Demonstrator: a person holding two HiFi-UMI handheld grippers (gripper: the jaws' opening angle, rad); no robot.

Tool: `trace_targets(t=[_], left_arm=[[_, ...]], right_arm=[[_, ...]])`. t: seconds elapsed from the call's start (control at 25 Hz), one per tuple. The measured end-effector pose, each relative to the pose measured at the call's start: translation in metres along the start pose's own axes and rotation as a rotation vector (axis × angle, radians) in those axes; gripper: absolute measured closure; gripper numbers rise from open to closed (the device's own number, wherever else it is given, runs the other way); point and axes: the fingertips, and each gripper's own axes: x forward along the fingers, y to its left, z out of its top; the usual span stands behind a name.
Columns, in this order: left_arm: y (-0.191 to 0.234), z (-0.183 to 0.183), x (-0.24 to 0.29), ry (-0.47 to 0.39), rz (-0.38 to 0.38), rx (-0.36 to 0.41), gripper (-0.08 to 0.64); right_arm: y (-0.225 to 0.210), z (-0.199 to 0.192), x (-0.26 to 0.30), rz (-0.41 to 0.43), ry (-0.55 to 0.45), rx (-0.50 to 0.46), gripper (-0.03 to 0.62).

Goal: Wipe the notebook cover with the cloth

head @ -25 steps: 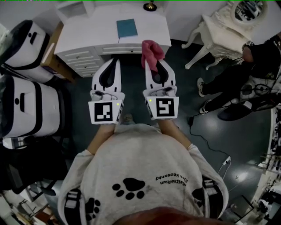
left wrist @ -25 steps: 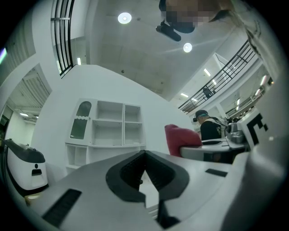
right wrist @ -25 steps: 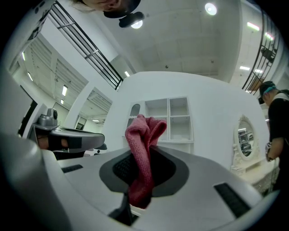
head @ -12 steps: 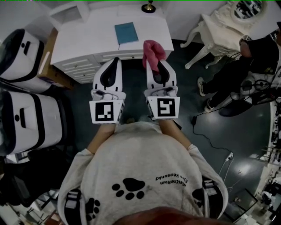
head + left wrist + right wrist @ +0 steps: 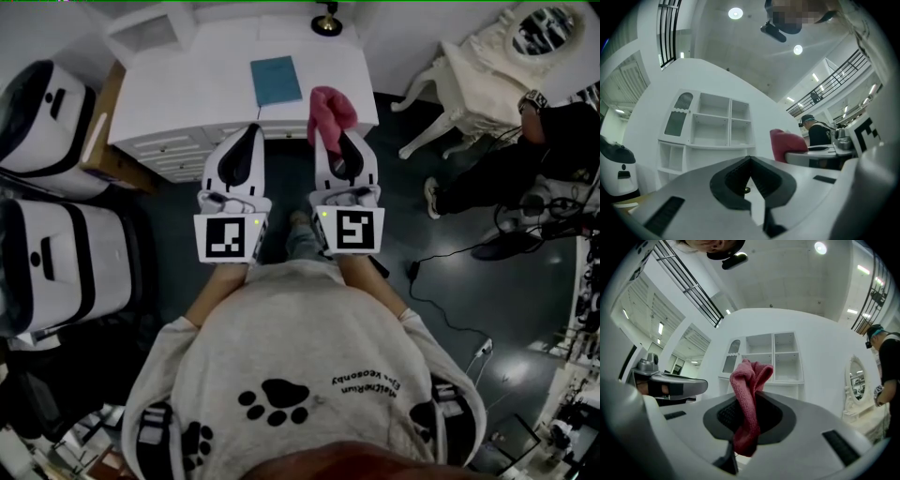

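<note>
Notebook (image 5: 277,80) lies flat on the white desk (image 5: 178,89), ahead of both grippers. Left gripper (image 5: 246,141) has its jaws closed on nothing; right gripper (image 5: 343,155) is clamped on a pink cloth (image 5: 330,108) bunched beyond its jaw tips. Risk: unsteadied, the notebook may slide under the wiping stroke, and the narrow bunch may wipe only a strip of the cover.
</note>
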Motion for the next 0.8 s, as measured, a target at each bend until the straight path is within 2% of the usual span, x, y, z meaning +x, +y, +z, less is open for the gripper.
trace_targets(t=[0.48,0.8], left_arm=[[0.034,-0.02,0.105,0.016,0.065,-0.004,0.549],[0.036,-0.036,0.152,0.033,0.116,0.004,0.549]], right_arm=[[-0.051,-0.026,0.103,0.081,0.012,-0.012,0.529],[-0.085,-0.048,0.141,0.136,0.023,0.012,0.529]])
